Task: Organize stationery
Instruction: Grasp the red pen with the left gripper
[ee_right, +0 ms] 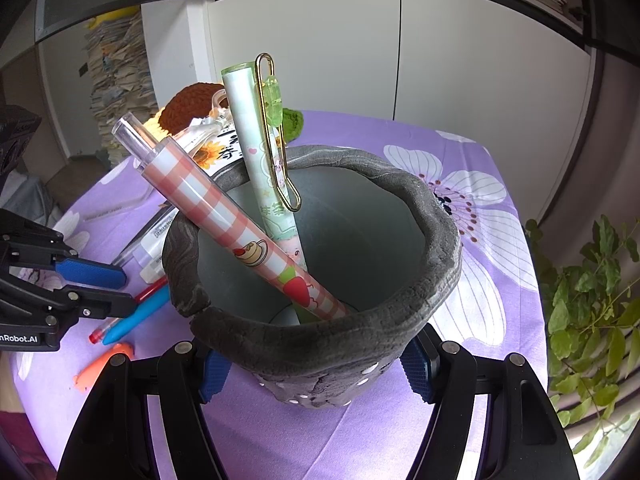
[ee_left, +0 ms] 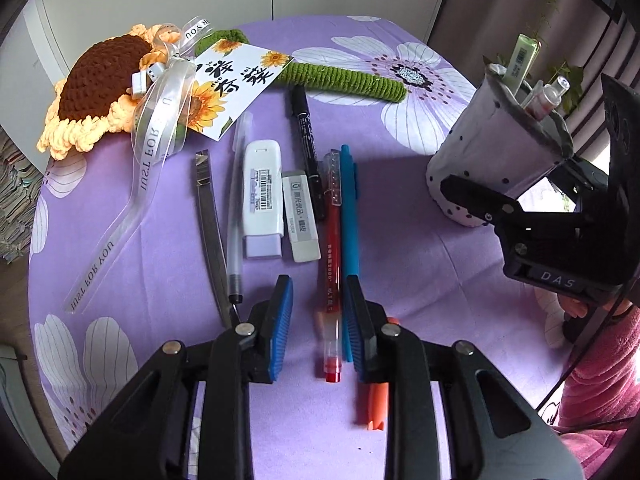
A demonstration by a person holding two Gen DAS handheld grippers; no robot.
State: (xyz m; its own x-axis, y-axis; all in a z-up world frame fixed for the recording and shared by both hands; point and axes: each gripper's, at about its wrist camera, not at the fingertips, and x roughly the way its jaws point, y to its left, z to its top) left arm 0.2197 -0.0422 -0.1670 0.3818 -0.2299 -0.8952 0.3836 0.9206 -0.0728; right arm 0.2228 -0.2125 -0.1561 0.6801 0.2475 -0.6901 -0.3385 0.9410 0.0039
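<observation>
Left wrist view: my left gripper [ee_left: 318, 320] is spread wide over the red pen [ee_left: 332, 264] lying on the purple cloth [ee_left: 420, 264], touching nothing. My right gripper [ee_right: 316, 372] clamps the tilted pen holder [ee_right: 320, 344], two pens inside.

Red pen [ee_left: 331, 248], teal pen [ee_left: 349, 224] — purple floral tablecloth [ee_left: 420, 264] (white petals).

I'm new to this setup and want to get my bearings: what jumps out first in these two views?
The crocheted sunflower lies at the far left of the purple flowered tablecloth. Before the open left gripper runs a row of stationery, with the red pen between its fingers. The right gripper clasps the tilted grey pen holder, which holds a checked pen and a green pen.
</observation>
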